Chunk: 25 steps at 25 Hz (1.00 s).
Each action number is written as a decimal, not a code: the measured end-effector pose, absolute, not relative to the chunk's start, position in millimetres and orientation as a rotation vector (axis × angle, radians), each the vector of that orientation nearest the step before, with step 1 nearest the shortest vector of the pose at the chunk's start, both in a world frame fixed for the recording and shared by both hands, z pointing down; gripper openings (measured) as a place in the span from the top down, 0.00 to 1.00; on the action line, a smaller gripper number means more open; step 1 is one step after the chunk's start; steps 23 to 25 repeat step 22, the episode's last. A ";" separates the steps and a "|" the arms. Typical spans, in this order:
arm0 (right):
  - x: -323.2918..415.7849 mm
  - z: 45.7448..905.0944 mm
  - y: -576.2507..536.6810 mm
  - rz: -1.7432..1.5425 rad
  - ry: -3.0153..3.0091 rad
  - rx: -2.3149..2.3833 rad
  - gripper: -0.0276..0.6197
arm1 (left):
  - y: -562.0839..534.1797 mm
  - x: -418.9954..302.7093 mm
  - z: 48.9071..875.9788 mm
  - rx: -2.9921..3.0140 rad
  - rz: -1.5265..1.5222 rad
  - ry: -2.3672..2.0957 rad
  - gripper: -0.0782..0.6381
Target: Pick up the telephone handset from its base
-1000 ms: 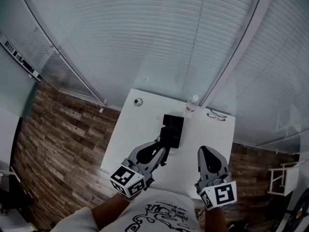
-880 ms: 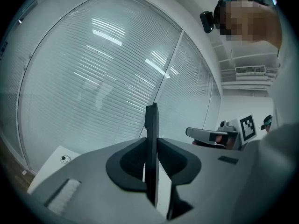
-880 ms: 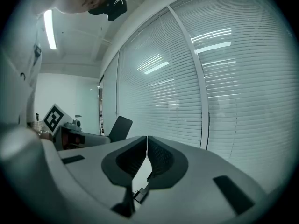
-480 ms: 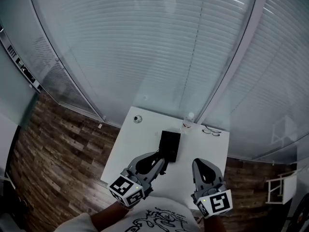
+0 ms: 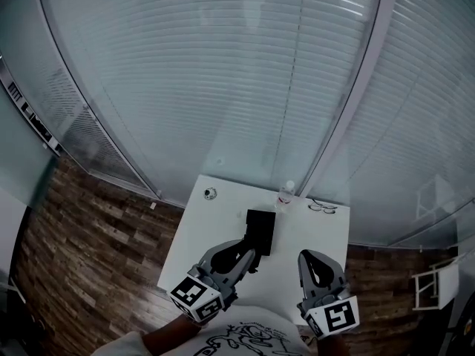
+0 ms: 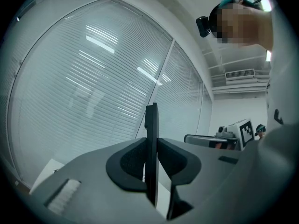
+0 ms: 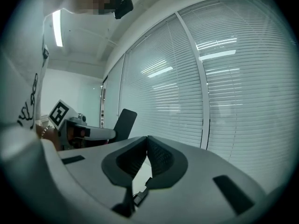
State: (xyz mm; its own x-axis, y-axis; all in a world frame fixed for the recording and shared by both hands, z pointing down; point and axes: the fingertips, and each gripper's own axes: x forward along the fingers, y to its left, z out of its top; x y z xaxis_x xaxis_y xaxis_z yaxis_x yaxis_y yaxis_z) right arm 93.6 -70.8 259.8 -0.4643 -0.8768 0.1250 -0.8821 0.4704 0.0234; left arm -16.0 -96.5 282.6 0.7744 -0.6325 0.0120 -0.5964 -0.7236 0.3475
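The left gripper (image 6: 150,158), clamping the handset (image 6: 151,125), is lifting it higher above the table (image 5: 315,237). The right gripper (image 7: 145,148) is rising alongside at right, closed and empty. The pickup is looking done.

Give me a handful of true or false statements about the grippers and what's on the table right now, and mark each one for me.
1. The left gripper is clamped on a thin black handset. True.
2. The right gripper holds the water bottle. False: its jaws are together on nothing, and the bottle stands at the table's far edge.
3. A pair of glasses lies on the white table. True.
4. The floor around the table is carpeted. False: it shows wood planks.
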 end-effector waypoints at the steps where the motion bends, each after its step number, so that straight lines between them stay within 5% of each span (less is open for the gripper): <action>1: 92.5 259.7 -70.8 0.067 -2.588 1.553 0.95 | -96.9 -16.5 283.6 2.633 -0.149 -0.944 0.80; 25: 96.9 246.9 -60.1 0.028 -2.539 1.581 0.95 | -88.2 -23.0 268.8 2.614 -0.179 -0.945 0.80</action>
